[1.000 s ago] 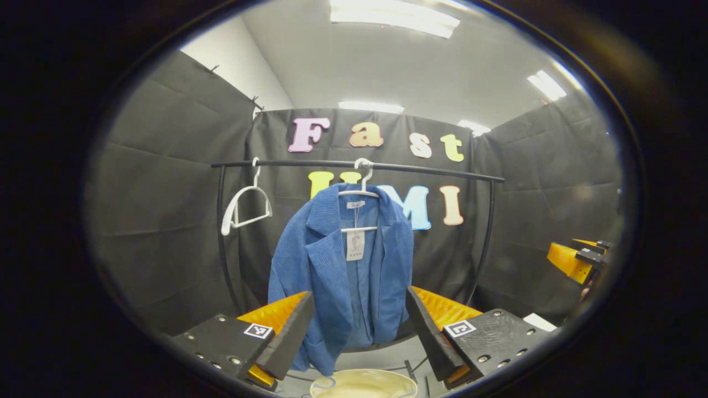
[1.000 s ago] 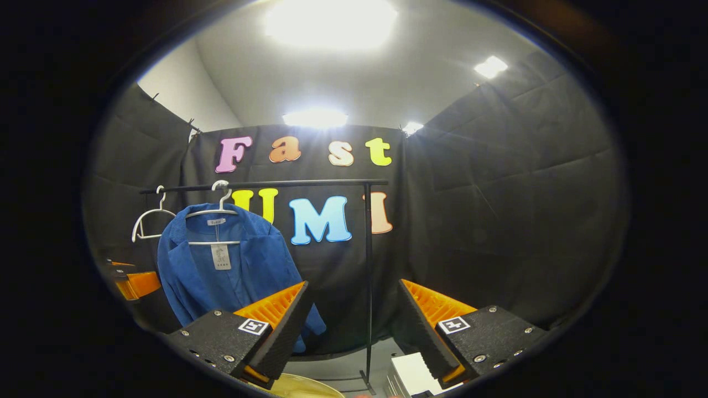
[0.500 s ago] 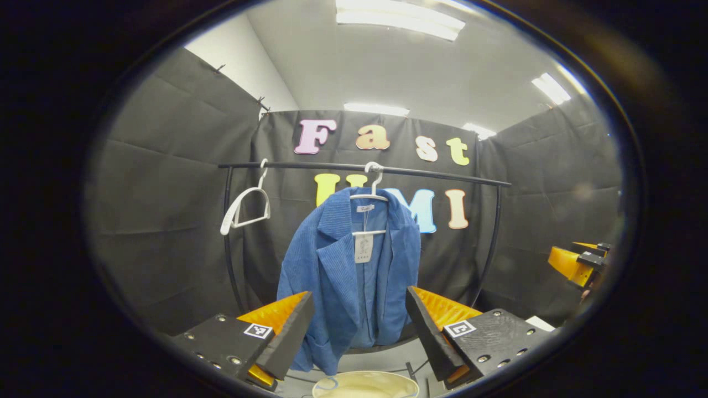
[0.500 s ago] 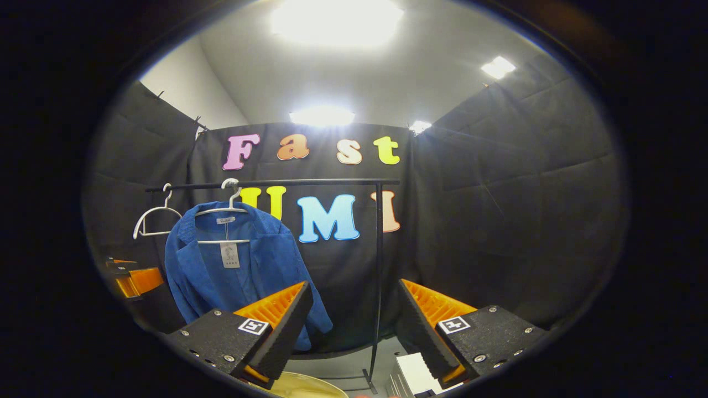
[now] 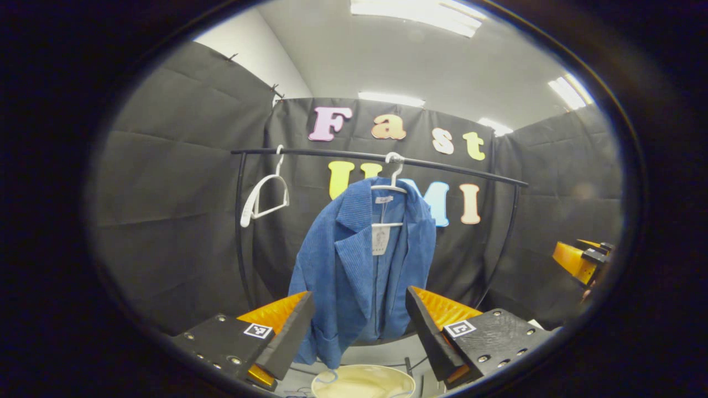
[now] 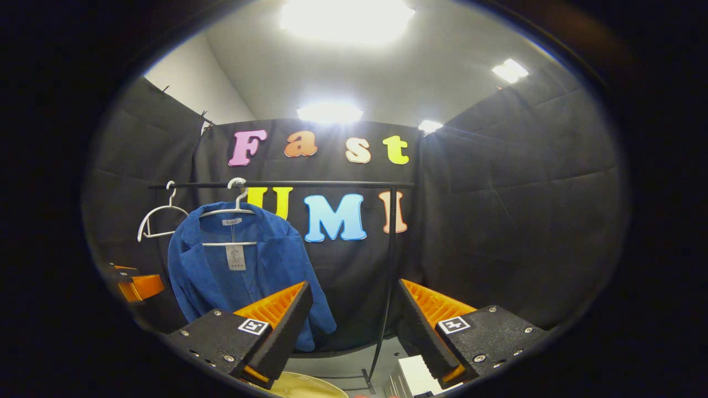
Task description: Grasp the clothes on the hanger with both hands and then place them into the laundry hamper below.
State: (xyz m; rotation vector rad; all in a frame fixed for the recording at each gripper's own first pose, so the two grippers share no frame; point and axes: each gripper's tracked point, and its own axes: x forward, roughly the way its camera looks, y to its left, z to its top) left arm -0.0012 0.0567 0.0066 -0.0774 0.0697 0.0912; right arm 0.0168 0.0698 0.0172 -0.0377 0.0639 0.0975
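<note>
While both hand-held grippers are standing open and empty, the approach step is in hand.

Left hand-held gripper (image 5: 359, 326) is facing the blue jacket (image 5: 362, 265), which is hanging on a white hanger (image 5: 389, 188) from the rail (image 5: 442, 166) at frame centre; right hand-held gripper (image 6: 354, 326) is pointing aside of it. Hamper rim (image 5: 362, 381) is showing at bottom centre. Next, in my judgement: closing in, one gripper per shoulder.

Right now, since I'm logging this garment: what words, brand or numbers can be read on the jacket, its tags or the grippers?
Neck label of the blue jacket: lettering too small to read.
Hang tag below it: print blurred, unreadable.
Square markers on the left gripper and right gripper: black-and-white patterns, no words.
Nothing can be quoted.
</note>
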